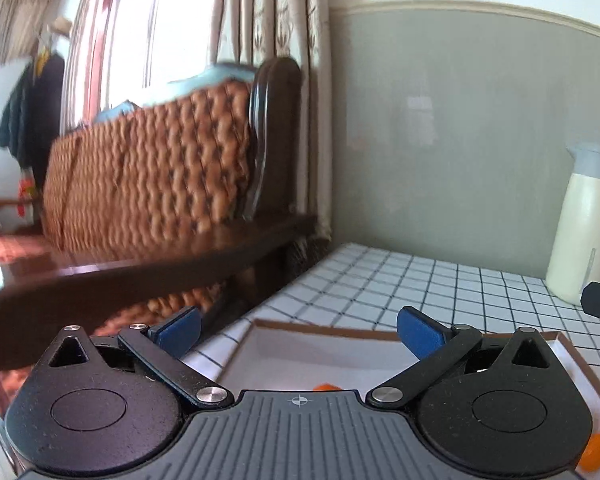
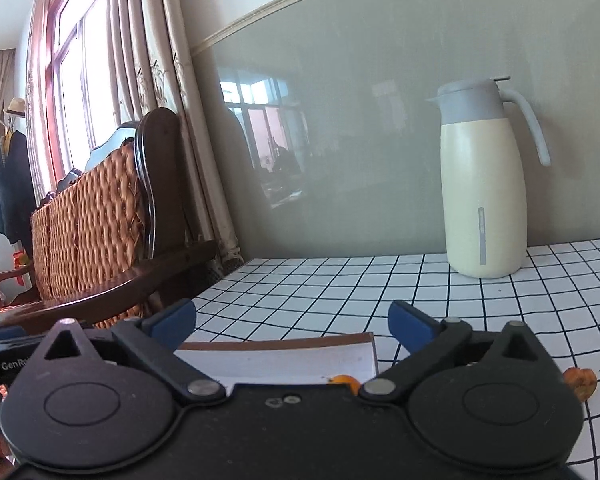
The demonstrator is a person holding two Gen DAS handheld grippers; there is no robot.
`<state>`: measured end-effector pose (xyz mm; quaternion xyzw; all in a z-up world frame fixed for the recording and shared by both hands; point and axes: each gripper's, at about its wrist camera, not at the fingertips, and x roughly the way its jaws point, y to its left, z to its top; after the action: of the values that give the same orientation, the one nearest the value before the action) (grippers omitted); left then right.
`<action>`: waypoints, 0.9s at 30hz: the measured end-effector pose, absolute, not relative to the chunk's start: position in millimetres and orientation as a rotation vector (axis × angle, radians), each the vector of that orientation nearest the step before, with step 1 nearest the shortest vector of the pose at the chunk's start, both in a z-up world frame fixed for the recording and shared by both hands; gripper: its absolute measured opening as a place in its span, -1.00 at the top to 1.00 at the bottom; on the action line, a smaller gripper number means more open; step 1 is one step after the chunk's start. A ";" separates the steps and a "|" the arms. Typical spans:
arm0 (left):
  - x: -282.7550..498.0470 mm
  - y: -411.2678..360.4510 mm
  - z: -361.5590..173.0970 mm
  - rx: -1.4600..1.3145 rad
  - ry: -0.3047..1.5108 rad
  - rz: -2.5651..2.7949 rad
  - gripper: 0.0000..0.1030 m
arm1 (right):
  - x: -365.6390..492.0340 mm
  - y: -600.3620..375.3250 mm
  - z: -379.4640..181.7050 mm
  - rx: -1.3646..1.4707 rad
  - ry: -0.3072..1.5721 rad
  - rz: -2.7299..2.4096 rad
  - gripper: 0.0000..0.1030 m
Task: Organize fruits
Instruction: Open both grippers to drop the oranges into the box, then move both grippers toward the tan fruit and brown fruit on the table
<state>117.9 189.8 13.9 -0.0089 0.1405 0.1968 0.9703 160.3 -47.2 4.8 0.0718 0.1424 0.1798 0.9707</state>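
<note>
— What did we have in the box (image 1: 324, 354)?
— A shallow white tray with a brown rim, lying on the checked worktop (image 1: 440, 280) near its left edge. In the left wrist view we saw one orange fruit (image 1: 326, 387) peeking over the left tool (image 1: 298, 330), and a second orange fruit (image 1: 596, 451) low in the box's right corner.
— How did the fruits look?
— Small, round, bright orange; mostly hidden. A darker, reddish wrinkled fruit (image 2: 580, 382) lay on the worktop just outside the box, to its right.
— And the tools?
— Both the left tool and the right tool (image 2: 292, 326) were spread wide, nothing between the blue pads.
— Room to move?
— Open cloth stretched back to the cream jug (image 2: 484, 184) by the wall; the wicker chair (image 1: 148, 172) stood past the left edge.
</note>
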 end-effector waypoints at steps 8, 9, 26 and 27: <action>105.1 187.7 16.5 0.013 0.268 0.410 -1.00 | 150.7 -47.6 2.2 0.147 0.282 0.377 -0.88; 104.4 187.3 16.1 0.021 0.268 0.412 -1.00 | 149.2 -47.1 2.0 0.136 0.279 0.380 -0.88; 90.1 169.2 5.1 0.038 0.345 0.376 -1.00 | 129.2 -63.5 -5.5 0.061 0.344 0.397 -0.88; 88.2 168.5 5.0 0.038 0.345 0.375 -1.00 | 127.8 -65.4 -5.5 0.059 0.351 0.400 -0.88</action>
<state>88.2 168.5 5.0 0.0189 0.1705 0.1857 0.9675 127.8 -65.4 -5.5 0.0293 0.1734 0.1975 0.9644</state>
